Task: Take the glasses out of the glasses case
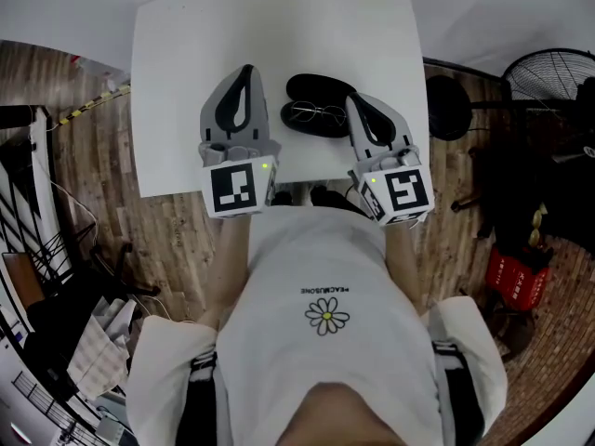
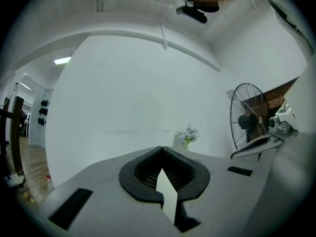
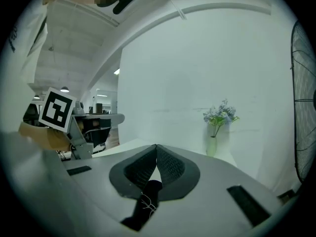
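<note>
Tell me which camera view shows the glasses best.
The head view: the glasses show whole from above, both lenses and the thin frame, lying on the black case. The right gripper view gives only a dark sliver with a glint of wire, likely case and frame, in the gap under the jaws. The left gripper view shows none of them.

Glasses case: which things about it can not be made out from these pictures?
- Head view: the right gripper covers the right end of the glasses case; whether the two touch, I cannot tell.
- Head view: the glasses are too small to show whether they lie inside or on top.
- Right gripper view: the gripper's own body hides nearly all of the case.
- Left gripper view: the case is out of frame.
</note>
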### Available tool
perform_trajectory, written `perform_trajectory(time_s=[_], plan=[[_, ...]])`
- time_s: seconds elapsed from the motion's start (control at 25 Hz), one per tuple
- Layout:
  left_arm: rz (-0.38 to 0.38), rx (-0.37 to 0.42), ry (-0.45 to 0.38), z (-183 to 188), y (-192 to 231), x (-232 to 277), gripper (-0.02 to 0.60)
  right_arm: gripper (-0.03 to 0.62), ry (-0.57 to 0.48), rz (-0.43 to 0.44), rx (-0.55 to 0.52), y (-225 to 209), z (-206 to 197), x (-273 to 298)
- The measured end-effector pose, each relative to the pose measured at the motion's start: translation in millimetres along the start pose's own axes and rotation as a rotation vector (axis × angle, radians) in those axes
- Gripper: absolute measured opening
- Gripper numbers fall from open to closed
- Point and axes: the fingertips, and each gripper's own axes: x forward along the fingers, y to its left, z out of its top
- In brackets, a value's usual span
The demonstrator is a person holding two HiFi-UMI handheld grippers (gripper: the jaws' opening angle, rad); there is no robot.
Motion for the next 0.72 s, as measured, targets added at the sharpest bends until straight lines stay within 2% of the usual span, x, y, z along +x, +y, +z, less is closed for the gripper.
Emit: perform_trajectory(time_s=[0.12, 0.28, 0.48, 0.56, 0.72], plan=[[-0.005, 0.001, 0.012, -4.1, -4.8, 3.2, 0.015, 0.011, 0.039, 0.098, -0.005, 0.0, -5.7, 7.0], [-0.062, 0.026, 0.014, -9.9, -18.5, 9.0, 0.015, 0.052, 0.126, 0.265, 0.004, 7.1, -27.5, 15.1], [-0.034, 0.028, 0.037, -16.8, -13.8, 7.4, 0.015, 0.123, 0.218, 0.423, 0.055, 17.6, -59.9, 31.4], [-0.025, 0.039, 0.042, -18.5, -12.4, 7.9, 0.015, 0.13, 0.275, 0.464, 0.028, 18.3, -77.9, 38.8], [0.001, 0.033, 0.069, -28.8, -10.6, 9.6, 0.015, 0.149, 0.424, 0.541, -0.107, 18.3, -121.5, 49.0]])
